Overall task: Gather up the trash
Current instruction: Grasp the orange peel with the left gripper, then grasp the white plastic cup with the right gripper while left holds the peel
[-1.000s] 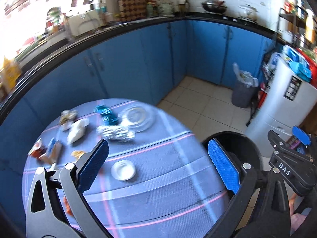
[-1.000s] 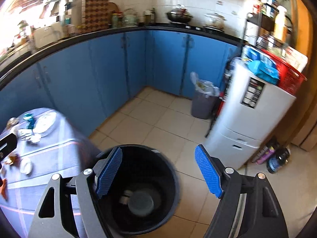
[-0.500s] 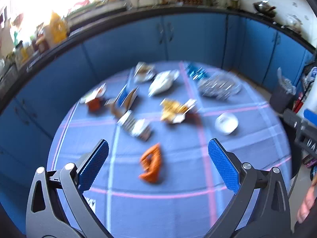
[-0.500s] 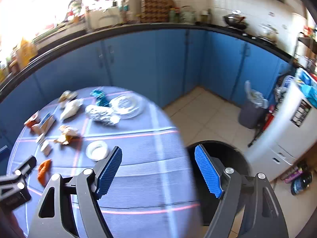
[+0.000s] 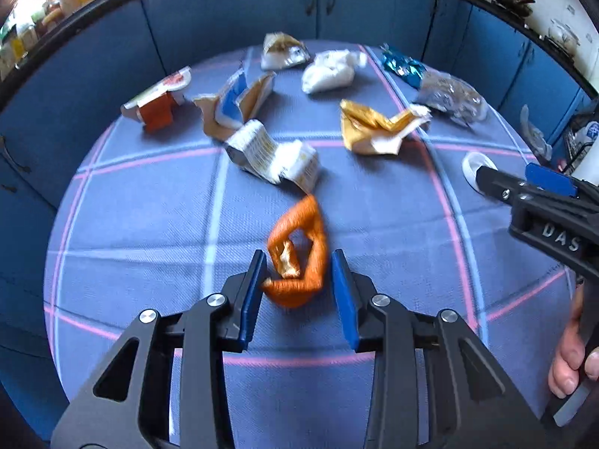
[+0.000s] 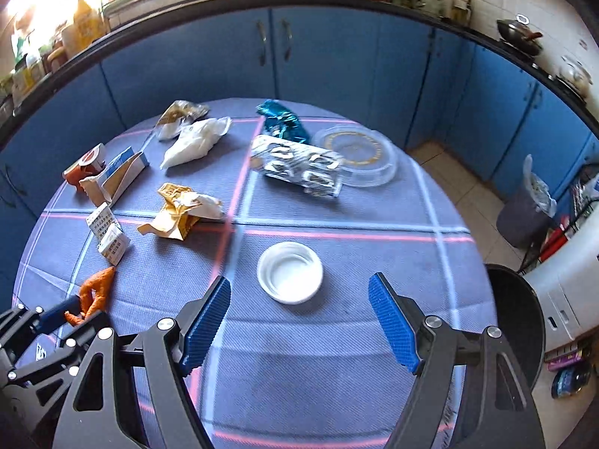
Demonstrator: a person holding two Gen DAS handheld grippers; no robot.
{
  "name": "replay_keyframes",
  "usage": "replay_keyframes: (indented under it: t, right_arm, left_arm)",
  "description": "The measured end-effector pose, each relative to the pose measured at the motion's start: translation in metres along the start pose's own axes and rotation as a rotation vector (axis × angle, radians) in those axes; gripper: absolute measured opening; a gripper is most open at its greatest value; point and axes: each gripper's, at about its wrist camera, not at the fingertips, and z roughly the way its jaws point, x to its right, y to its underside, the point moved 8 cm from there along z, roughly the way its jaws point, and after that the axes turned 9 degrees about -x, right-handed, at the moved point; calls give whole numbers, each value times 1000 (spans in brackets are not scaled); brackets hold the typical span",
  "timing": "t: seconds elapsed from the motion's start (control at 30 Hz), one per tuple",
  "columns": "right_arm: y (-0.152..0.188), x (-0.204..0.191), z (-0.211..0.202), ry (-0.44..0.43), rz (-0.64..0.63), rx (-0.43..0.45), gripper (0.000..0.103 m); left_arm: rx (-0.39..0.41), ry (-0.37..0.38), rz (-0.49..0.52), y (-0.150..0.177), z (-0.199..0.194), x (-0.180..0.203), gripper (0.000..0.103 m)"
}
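Closing around the orange wrapper [image 5: 297, 250] on the checked tablecloth [image 5: 149, 202], left tongs [image 5: 295, 280] just touch; right tongs [image 6: 299, 321] gape.

Round table [image 6: 337, 355] (plaid cloth): crumpled wrappers [image 5: 378, 131], white lid [image 6: 290, 272].

The orange wrapper [image 5: 297, 258] is blurred, and whether it is pressed by the jaws cannot be told. The white lid [image 5: 472, 172], at three o'clock on the surface [image 5: 149, 224], is partly hidden by the right gripper [image 5: 524, 187].
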Motion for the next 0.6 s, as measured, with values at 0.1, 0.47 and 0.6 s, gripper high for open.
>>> replay_keyframes:
  t: [0.1,0.47,0.6]
  right_arm:
    - [-6,-7,9,4,-19,-11,74]
    - [-5,-10,17,-27,-10,-56,39]
    - [-4,-5,-8,-30,-13,-2,39]
  left_arm:
    - [10,5,-37,-5,3,-7,29]
    - [58,-19,-111,-13,1,-25,29]
    - [65,-6,-96,-13,-9,-16,29]
